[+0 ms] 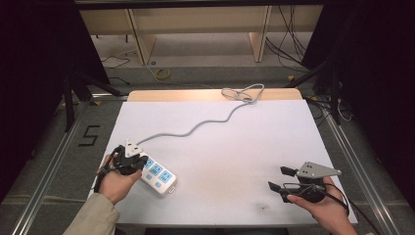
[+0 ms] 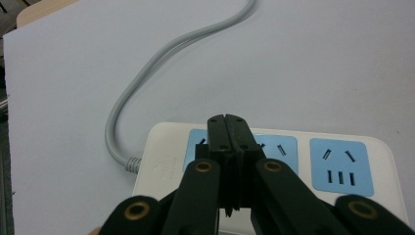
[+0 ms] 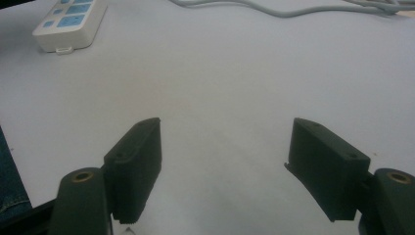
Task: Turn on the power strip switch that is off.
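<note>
From my high view I look down on a dim room with a grey floor, dark curtains at both sides and pale wooden furniture legs at the back, with loose cables on the floor around them. In front of me stands a table whose wooden far edge shows beyond the big white sheet that covers nearly all of its top. A grey cord runs in a wavy line from a loose loop at the far edge of the table down across the sheet to a white power strip with blue socket faces, which lies flat on the near left part of the sheet, slanting from upper left to lower right. My left hand, in a beige sleeve, holds the left gripper over the cord end of the strip; in the left gripper view its jaws are pressed together with no gap between them, and their tips sit over the first blue socket, though I cannot tell whether they touch it. My right hand holds the right gripper at the near right of the sheet, well apart from the strip; its jaws stand wide apart with only bare white sheet between them, and the strip lies far off toward the upper left corner of the right gripper view
</note>
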A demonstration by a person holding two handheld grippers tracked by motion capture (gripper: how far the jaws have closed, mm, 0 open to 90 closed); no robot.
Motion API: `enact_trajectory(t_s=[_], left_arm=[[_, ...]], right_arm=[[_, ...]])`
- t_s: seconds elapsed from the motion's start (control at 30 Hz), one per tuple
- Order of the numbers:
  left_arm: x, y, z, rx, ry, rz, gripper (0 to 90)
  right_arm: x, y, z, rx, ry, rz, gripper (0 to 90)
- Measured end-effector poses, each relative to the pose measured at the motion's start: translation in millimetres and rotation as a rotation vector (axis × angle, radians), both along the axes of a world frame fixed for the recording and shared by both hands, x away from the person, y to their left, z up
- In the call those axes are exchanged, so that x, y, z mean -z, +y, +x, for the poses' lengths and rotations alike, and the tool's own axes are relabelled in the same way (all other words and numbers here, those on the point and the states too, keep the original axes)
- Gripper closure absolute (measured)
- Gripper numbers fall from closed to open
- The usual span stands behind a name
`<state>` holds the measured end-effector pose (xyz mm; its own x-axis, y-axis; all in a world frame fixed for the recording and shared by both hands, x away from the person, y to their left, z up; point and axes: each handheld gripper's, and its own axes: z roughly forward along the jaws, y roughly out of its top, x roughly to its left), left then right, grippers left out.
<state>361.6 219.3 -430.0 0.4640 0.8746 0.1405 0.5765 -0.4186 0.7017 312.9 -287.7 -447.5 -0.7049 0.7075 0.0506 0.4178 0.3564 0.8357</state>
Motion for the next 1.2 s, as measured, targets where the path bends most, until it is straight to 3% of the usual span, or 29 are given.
enact_trajectory(t_s=[0.33,1.2], left_arm=[[1.7,3.8,3.9,-0.013,0.014,-0.004,89.9],[7.1,13.6,7.0,-0.029,0.095,0.021,89.9]], right_arm=[[-0.1,-0.1,-0.2,-0.001,0.0,0.001,28.8],[0.2,0.3,-0.2,-0.004,0.0,-0.002,28.8]])
